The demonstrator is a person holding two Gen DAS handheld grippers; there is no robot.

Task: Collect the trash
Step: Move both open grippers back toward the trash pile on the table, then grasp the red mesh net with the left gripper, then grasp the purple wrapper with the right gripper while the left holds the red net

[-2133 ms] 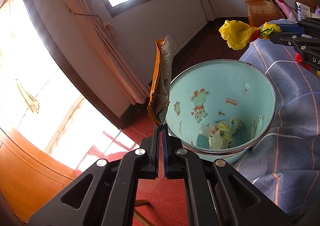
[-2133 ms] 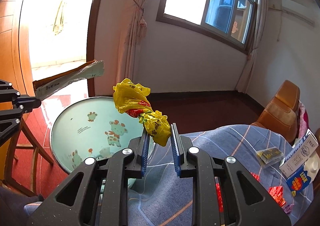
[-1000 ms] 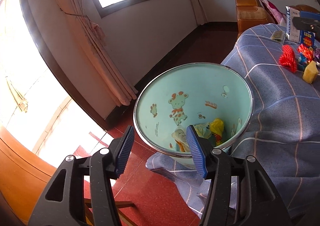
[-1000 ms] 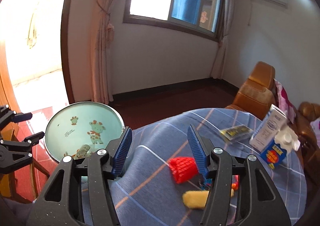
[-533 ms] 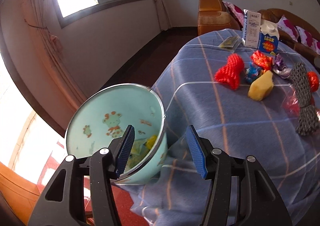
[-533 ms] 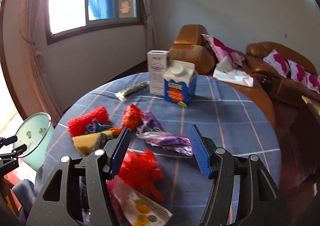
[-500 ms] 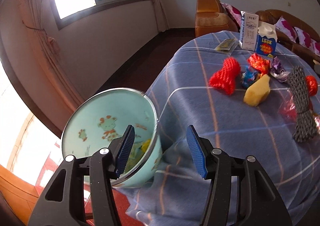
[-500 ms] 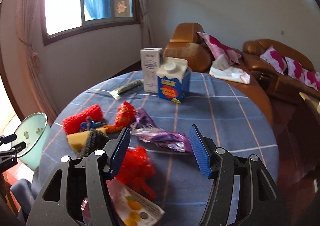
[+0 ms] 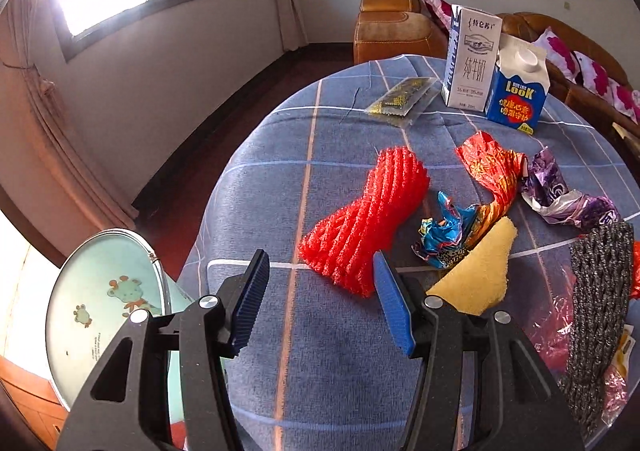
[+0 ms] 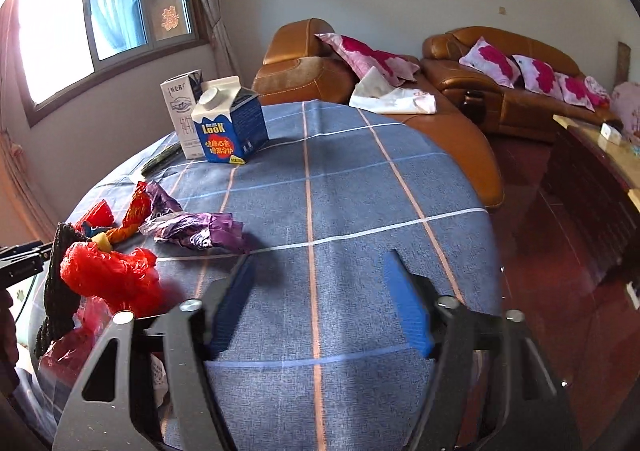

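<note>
My left gripper [image 9: 320,271] stands open above the blue checked tablecloth [image 9: 280,179], just short of a red foam net sleeve [image 9: 364,223]. Right of that sleeve lie a blue crumpled wrapper [image 9: 444,227], a red foil wrapper [image 9: 492,167], a yellow sponge piece [image 9: 480,271], a purple wrapper [image 9: 560,199] and a dark grey net [image 9: 600,291]. The mint bin [image 9: 100,307] with cartoon animals stands low at the left. My right gripper [image 10: 320,263] hangs over bare cloth, its jaws opening with nothing between them. A red plastic bag [image 10: 108,275] and the purple wrapper [image 10: 196,231] lie to its left.
Two cartons, a white milk box [image 9: 472,59] and a blue one [image 9: 516,87], stand at the table's far side beside a flat snack packet [image 9: 400,99]. Brown leather sofas [image 10: 500,91] with pink cushions line the wall. The left gripper's tips [image 10: 20,263] show at the right wrist view's left edge.
Both grippers swung from the bin to over the table. The left one now faces the red net sleeve, with the bin at its lower left. The right one's jaws stand wider apart.
</note>
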